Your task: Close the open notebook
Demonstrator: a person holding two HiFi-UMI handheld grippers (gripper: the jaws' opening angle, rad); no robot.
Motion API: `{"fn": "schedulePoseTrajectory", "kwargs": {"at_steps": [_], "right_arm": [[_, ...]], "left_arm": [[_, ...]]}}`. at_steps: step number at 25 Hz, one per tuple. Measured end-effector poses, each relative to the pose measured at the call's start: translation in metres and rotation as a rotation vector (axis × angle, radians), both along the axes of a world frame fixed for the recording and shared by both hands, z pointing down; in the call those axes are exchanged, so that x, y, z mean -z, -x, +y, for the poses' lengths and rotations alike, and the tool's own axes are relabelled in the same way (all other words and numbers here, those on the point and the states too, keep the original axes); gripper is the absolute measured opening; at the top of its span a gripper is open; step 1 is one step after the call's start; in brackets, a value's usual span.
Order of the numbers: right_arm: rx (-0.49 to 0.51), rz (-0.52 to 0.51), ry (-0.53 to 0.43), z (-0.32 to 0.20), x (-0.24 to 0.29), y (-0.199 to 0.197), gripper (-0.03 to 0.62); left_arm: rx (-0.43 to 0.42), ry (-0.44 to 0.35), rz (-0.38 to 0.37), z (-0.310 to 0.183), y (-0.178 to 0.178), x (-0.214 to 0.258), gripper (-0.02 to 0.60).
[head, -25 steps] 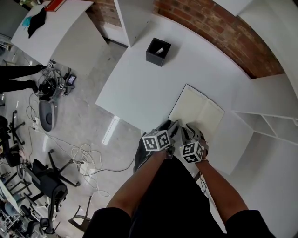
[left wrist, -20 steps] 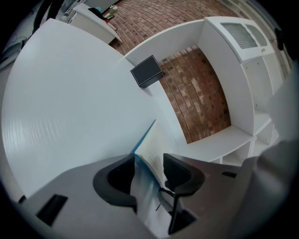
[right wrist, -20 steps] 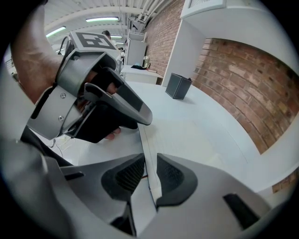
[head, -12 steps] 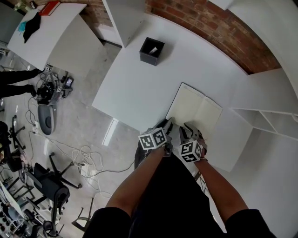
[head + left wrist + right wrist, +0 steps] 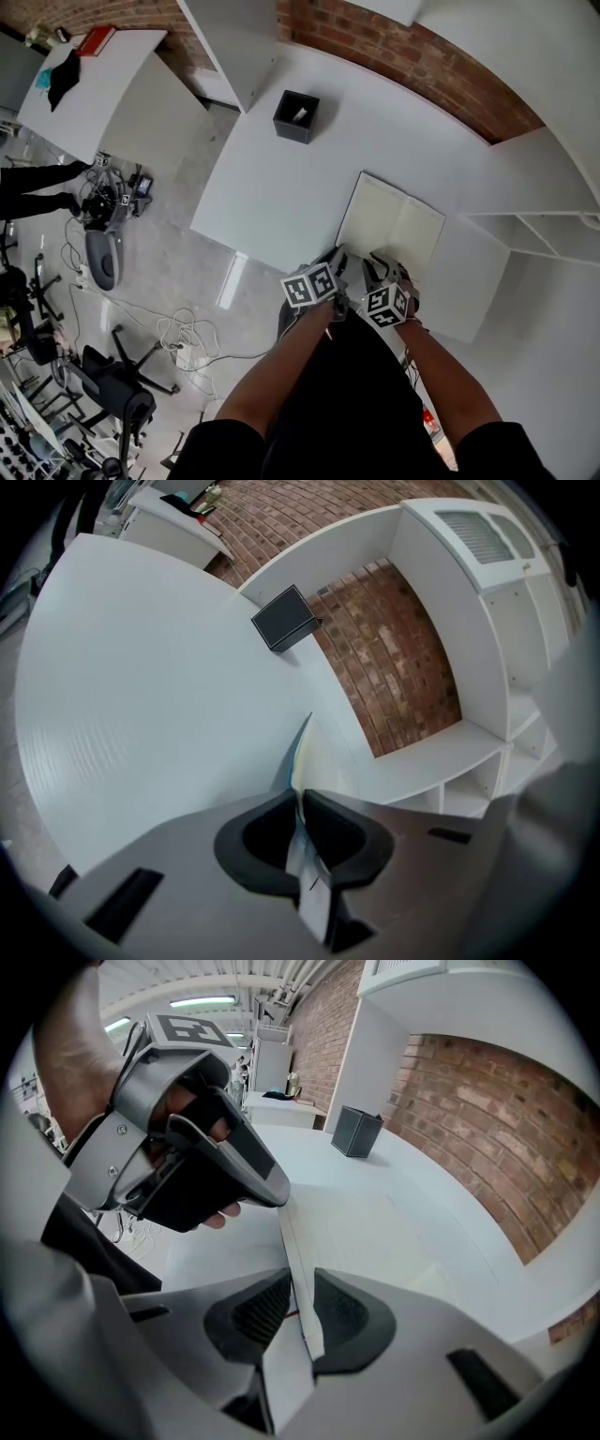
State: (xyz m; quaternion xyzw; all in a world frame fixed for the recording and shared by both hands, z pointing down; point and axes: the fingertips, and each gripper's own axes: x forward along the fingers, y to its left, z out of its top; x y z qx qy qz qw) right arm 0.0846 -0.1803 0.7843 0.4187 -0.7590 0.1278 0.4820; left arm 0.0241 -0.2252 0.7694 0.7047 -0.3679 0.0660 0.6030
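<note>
Now the left gripper is closing on the near-left edge of the notebook, pads pinching it. The right gripper clamps that edge just beside. The spine runs away from both.

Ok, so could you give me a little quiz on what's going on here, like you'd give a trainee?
1. True or false: the notebook lies closed on the table.
2. What stands between the jaws of the right gripper? A a pen; B the notebook's near edge; C nothing.
3. Fill in: the small box beyond the notebook is ____ in colour.
Key: 1 false, it lies open; 2 B; 3 black.
</note>
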Motion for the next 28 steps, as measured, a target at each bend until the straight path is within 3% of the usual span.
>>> {"fn": "schedulePoseTrajectory", "kwargs": {"at_steps": [12, 20, 28], "right_arm": [[-0.064, -0.01, -0.005, 0.0, 0.012, 0.0, 0.078], [-0.174, -0.083, -0.054, -0.006, 0.03, -0.004, 0.078], [-0.299, -0.143, -0.075, 0.007, 0.049, -0.034, 0.06]], "left_arm": [[-0.104, -0.031, -0.013, 0.001, -0.006, 0.02, 0.023], [-0.199, -0.071, -0.026, -0.001, -0.015, 0.035, 0.021], [-0.276, -0.124, -0.073, 0.01, -0.03, 0.056, 0.021]]}}
